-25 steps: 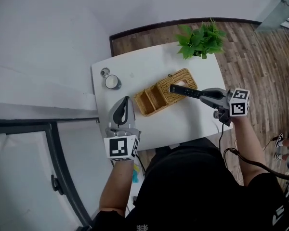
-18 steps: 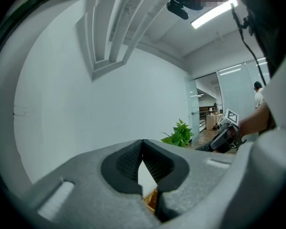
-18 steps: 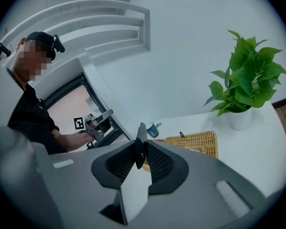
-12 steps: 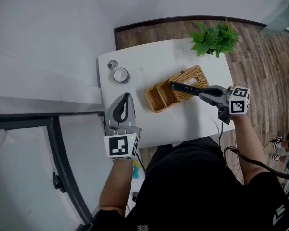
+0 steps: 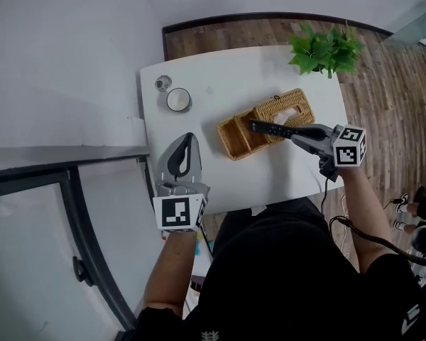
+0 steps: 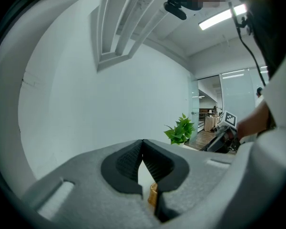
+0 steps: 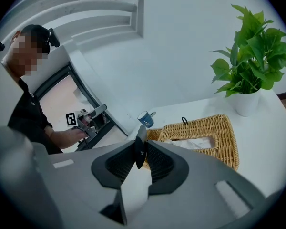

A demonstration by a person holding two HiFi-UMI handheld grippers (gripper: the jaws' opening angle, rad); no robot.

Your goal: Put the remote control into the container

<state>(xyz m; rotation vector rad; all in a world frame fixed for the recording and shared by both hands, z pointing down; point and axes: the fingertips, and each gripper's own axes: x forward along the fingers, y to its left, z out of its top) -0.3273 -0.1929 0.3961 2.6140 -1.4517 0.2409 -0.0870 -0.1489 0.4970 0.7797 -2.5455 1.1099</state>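
Remote control [image 5: 266,127] clamped in my right claw [image 5: 292,132], poised above the wicker container [image 5: 231,146] at mid-frame, not yet inside; lowering and release are left, my left claw [image 5: 187,139] pinched together, empty, lower left.

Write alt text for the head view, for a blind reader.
The right gripper holds a black remote control above a wicker container on a white table; the shut left gripper hovers near the table's left edge.
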